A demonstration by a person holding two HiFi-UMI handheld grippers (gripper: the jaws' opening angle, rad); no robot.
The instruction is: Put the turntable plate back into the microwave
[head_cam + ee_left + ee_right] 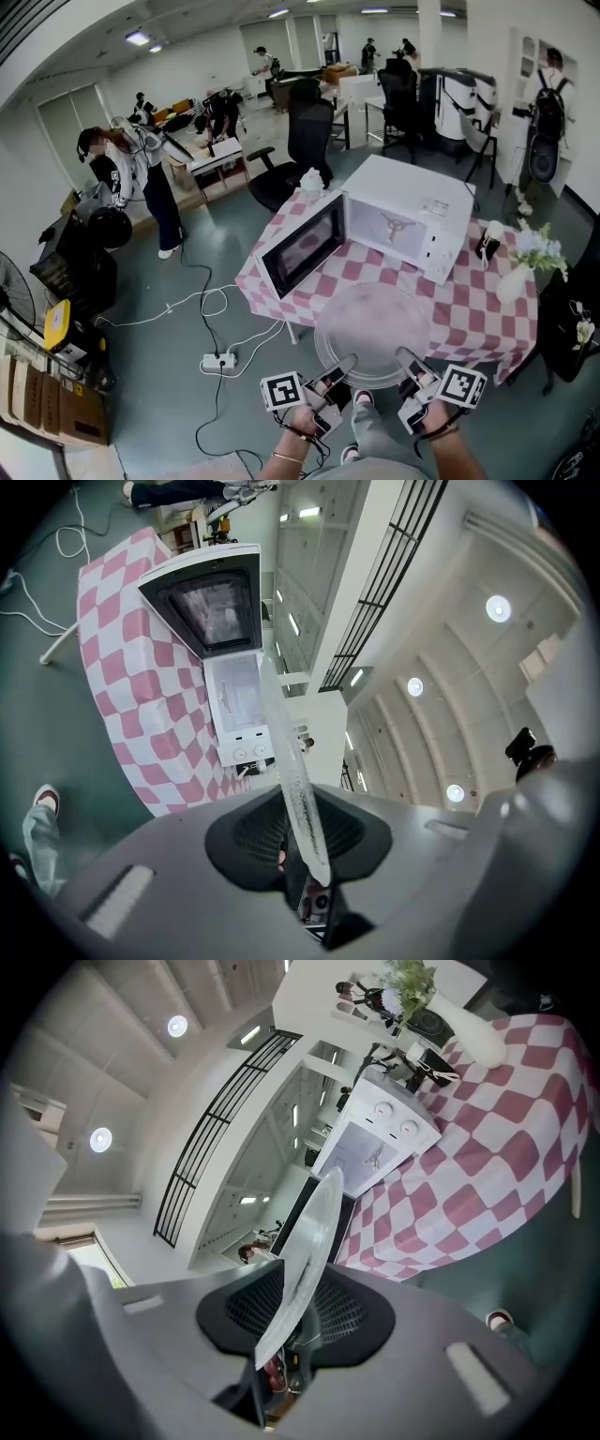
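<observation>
Grey-green flooring runs through a large open office, where a tabletop point(487, 328) under a pink-and-white checked cloth carries a white box-shaped microwave point(427, 202). Its black-windowed door point(302, 246) stands swung wide to the left in the head view, baring the white cavity with a small three-armed fitting point(396, 226) on its floor. A round clear glass turntable plate point(370, 333) is held roughly level in the air over the tabletop's near edge, in front of the open cavity and apart from the microwave. The left hand-held gripper point(341, 366) is clamped on the plate's near-left rim; in the left gripper view the glass edge point(292, 780) runs straight into its closed jaws point(307, 860). The right hand-held gripper point(407, 360) pinches the near-right rim, and the right gripper view shows the plate point(309, 1241) wedged between its jaws point(289, 1335). A white bulbous vase of pale flowers point(514, 281) stands on the tabletop to the microwave's right. On the floor to the left lies a white power strip point(218, 361) among loose white cables.
</observation>
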